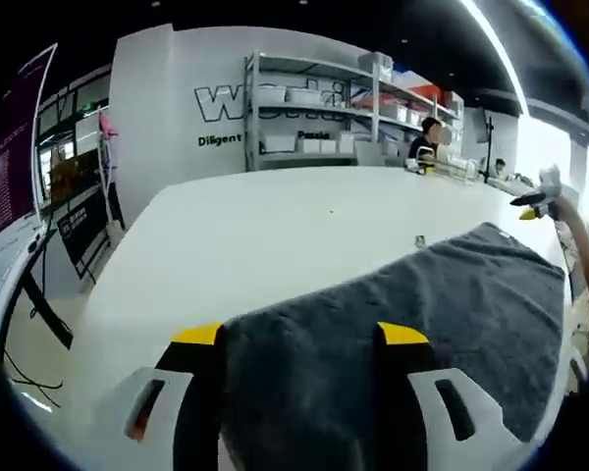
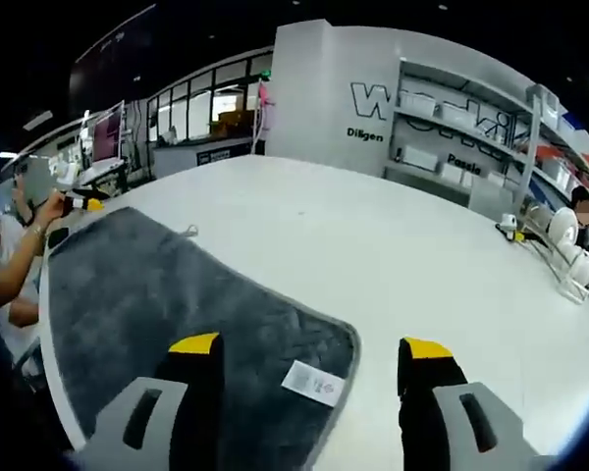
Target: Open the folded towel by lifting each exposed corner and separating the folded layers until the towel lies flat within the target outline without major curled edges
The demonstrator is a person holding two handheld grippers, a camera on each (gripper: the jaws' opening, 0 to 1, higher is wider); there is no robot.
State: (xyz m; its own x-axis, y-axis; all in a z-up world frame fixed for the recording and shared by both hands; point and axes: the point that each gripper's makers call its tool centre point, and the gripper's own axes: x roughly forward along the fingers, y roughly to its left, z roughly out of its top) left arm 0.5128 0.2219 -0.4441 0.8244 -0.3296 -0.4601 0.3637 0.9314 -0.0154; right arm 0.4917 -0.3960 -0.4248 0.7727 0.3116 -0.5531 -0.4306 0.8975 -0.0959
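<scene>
One grey towel is spread on the white counter. Its near edge is seen between the left tongs, though a grip cannot be told. The right tongs are held wide apart over a labelled towel corner, gripping nothing.

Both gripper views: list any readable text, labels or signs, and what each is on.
"W", big white letters cut off by the shelving, on the grey wall.
"Diligent" (reads "Diligen" in the right gripper view), small dark print on that wall, below the big letters.
Shelf sign: starts with "P", rest blurred.
White tag on the grey towel: print too small to read.
Screen at the left: text too small to read.
</scene>
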